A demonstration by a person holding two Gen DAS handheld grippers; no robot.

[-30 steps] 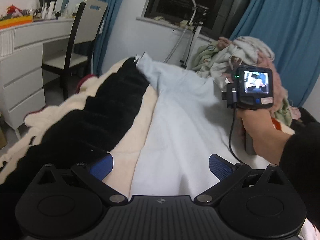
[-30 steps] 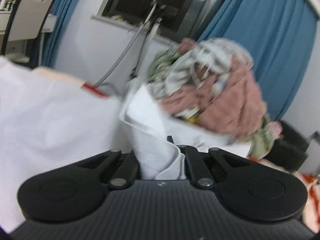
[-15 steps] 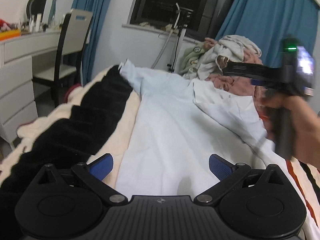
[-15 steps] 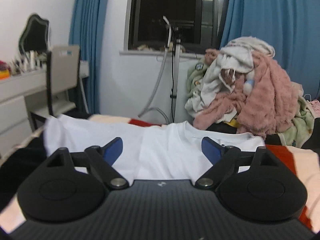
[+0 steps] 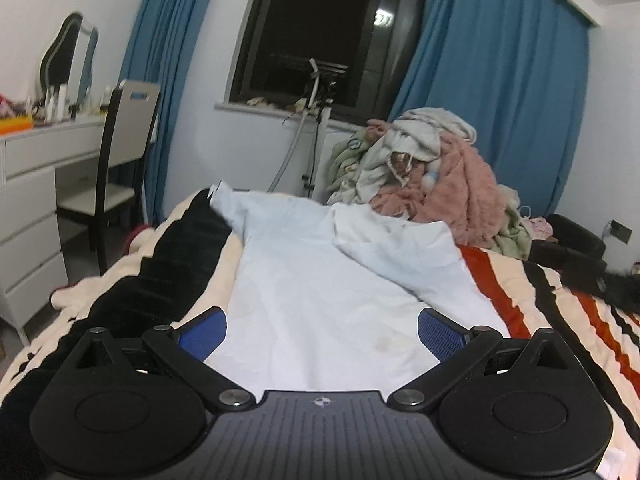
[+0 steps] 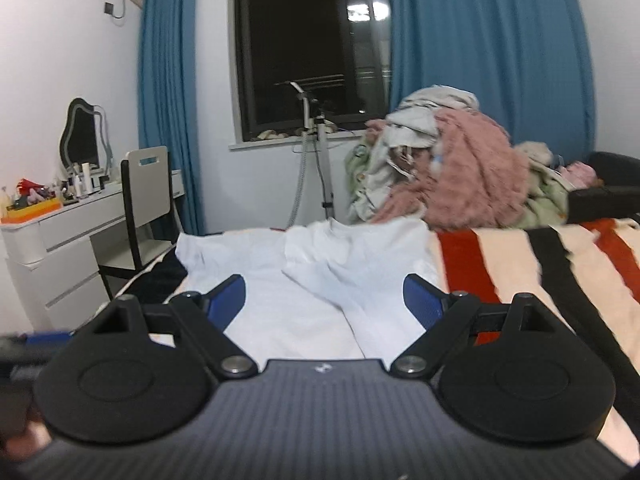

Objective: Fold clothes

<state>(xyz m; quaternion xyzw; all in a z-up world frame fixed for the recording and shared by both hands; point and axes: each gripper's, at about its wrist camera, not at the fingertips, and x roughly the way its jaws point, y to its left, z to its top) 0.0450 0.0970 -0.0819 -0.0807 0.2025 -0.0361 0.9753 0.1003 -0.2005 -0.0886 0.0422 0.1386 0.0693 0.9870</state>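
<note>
A pale blue-white shirt (image 5: 316,280) lies spread on the striped bed, its right sleeve folded inward over the chest (image 5: 400,248). The left sleeve (image 5: 228,204) still points out toward the far left corner. My left gripper (image 5: 322,332) hovers open over the shirt's near hem, blue pads wide apart, nothing between them. In the right wrist view the same shirt (image 6: 304,280) shows with the folded sleeve (image 6: 344,264) on top. My right gripper (image 6: 324,300) is open above the shirt's lower part and holds nothing.
A heap of unfolded clothes (image 5: 432,176) with a pink fleece sits at the bed's far end. A striped blanket (image 5: 540,308) covers the bed; a black strip (image 5: 160,272) runs along its left side. A white dresser (image 6: 60,248) and chair (image 6: 144,204) stand left.
My right gripper let go of the shirt's sleeve, opened, and pulled back toward the near end of the bed. It has left the left wrist view. The left gripper rose and drew back slightly.
</note>
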